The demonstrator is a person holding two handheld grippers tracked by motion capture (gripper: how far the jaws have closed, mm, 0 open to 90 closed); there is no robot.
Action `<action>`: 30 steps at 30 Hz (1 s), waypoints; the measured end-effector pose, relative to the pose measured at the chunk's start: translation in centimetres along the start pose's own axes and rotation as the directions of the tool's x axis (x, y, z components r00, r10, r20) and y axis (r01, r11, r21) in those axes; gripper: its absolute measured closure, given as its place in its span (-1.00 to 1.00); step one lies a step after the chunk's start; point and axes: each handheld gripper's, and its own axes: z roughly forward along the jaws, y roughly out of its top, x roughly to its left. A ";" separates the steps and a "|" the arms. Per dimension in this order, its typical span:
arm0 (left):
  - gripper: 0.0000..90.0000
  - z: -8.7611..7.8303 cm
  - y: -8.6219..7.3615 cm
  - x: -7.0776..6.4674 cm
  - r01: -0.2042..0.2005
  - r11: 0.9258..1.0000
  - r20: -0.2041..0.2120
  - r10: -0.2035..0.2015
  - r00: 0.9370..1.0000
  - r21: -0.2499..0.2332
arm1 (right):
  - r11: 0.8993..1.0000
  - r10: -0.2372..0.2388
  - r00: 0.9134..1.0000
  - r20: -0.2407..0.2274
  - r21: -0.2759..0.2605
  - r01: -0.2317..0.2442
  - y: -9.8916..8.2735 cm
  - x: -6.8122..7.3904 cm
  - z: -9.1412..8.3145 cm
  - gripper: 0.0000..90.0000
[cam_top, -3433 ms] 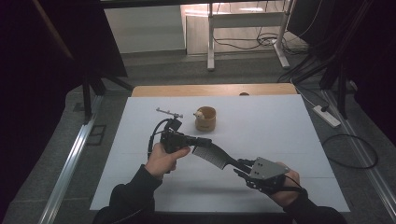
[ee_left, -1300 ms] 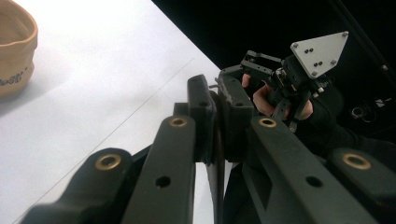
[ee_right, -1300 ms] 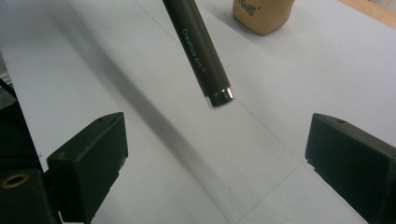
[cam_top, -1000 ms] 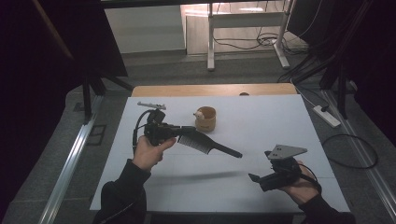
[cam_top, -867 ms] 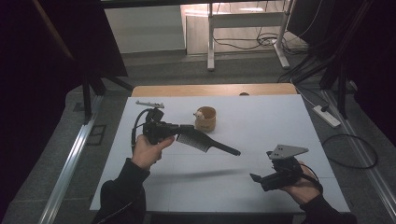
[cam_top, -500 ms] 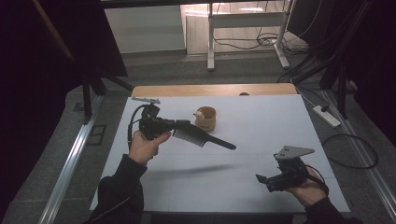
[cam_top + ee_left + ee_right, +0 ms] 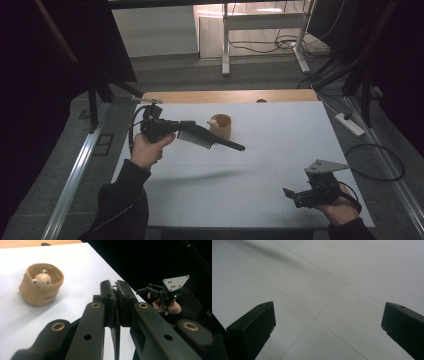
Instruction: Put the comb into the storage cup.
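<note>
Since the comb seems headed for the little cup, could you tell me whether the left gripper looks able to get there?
Probably yes: the left gripper, shut on the comb, hangs just beside the cup, with nothing between them.

White-topped table [image 7: 260, 165] – tan bear pot [image 7: 221, 126] stands near far edge, nothing beside it.

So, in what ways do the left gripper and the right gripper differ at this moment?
The left gripper is shut on a black comb; the right gripper is open with nothing between its jaws. The left gripper is raised above the white table near the small beige pot; the right gripper sits low at the table's near right corner. Both are black and hand-held.
</note>
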 end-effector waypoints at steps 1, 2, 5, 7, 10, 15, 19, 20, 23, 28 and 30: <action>0.86 -0.1 0.1 0.1 0.000 1.000 -0.002 0.000 1.000 -0.001 | 1.000 0.005 1.000 0.001 0.001 -0.005 -0.1 0.0 -0.1 -1.00; 0.86 -0.2 0.2 0.1 0.000 1.000 -0.006 0.000 1.000 -0.004 | 1.000 0.008 1.000 0.002 0.001 -0.008 -0.2 0.0 -0.2 -1.00; 0.86 -0.5 0.4 0.3 0.002 1.000 -0.012 -0.002 1.000 -0.009 | 1.000 0.017 1.000 0.009 0.006 -0.017 -0.5 -0.1 -0.4 -1.00; 0.86 -0.6 0.5 0.4 0.006 1.000 -0.015 -0.006 1.000 -0.012 | 1.000 0.026 1.000 0.013 0.012 -0.026 -0.7 -0.2 -0.6 -1.00; 0.86 -0.8 0.8 0.4 0.004 1.000 -0.023 -0.004 1.000 -0.016 | 0.999 0.044 0.999 0.014 0.022 -0.045 -1.1 -0.3 -0.8 -1.00; 0.86 -1.1 1.4 0.5 0.002 1.000 -0.034 -0.002 0.999 -0.021 | 0.998 0.064 0.998 0.021 0.027 -0.064 -1.6 -0.4 -1.4 -1.00; 0.86 -1.4 1.8 0.6 0.001 1.000 -0.044 -0.002 0.999 -0.025 | 0.996 0.083 0.996 0.024 0.024 -0.084 -1.9 -0.4 -1.8 -1.00; 0.86 -1.4 1.9 0.6 0.003 1.000 -0.045 -0.004 0.999 -0.027 | 0.996 0.082 0.996 0.026 0.022 -0.083 -2.0 -0.5 -1.9 -1.00; 0.86 -1.6 2.1 0.7 0.005 0.999 -0.050 -0.006 0.999 -0.033 | 0.996 0.088 0.996 0.029 0.023 -0.088 -2.1 -0.5 -2.1 -1.00; 0.86 -1.6 2.6 0.9 0.005 0.999 -0.060 -0.007 0.998 -0.034 | 0.996 0.082 0.996 0.031 0.035 -0.083 -2.1 -0.4 -2.0 -1.00; 0.86 -1.6 2.9 0.9 0.003 0.999 -0.065 -0.005 0.998 -0.034 | 0.996 0.081 0.996 0.032 0.037 -0.082 -2.0 -0.4 -2.0 -1.00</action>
